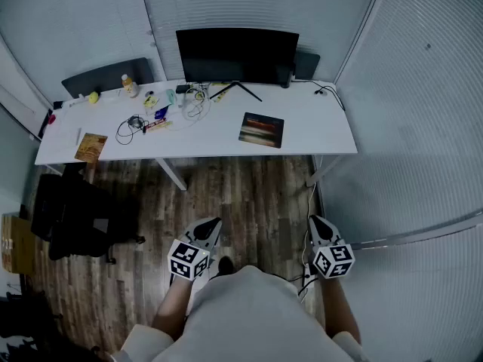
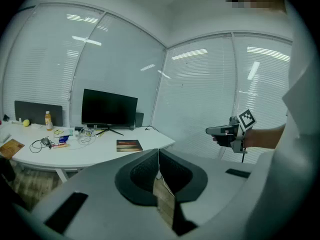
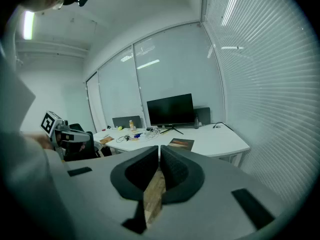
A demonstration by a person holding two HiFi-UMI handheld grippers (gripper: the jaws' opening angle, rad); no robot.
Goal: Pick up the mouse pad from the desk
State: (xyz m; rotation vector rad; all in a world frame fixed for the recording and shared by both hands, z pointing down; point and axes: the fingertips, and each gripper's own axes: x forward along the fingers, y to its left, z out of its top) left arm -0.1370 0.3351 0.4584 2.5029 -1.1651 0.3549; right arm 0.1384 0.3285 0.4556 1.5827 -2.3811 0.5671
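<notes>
Left gripper (image 1: 212,225) pinched shut, nothing in it. Right gripper (image 1: 316,222) shut too, empty. Both held low over wood floor (image 1: 256,194). Mouse pad (image 1: 261,130) flat on desk (image 1: 324,130), well ahead of both grippers, nearer right one, just before screen (image 1: 237,55).

This is a small office. A long white desk (image 1: 317,138) stands against glass walls covered by white slatted blinds (image 1: 423,89). A wide black flat monitor (image 1: 237,55) sits at its back edge. A dark rectangular mouse pad (image 1: 262,130) lies toward the right end and tangled black cables (image 1: 132,125) toward the left. A black office chair (image 1: 75,217) stands on the wood-plank floor (image 1: 249,194).
</notes>
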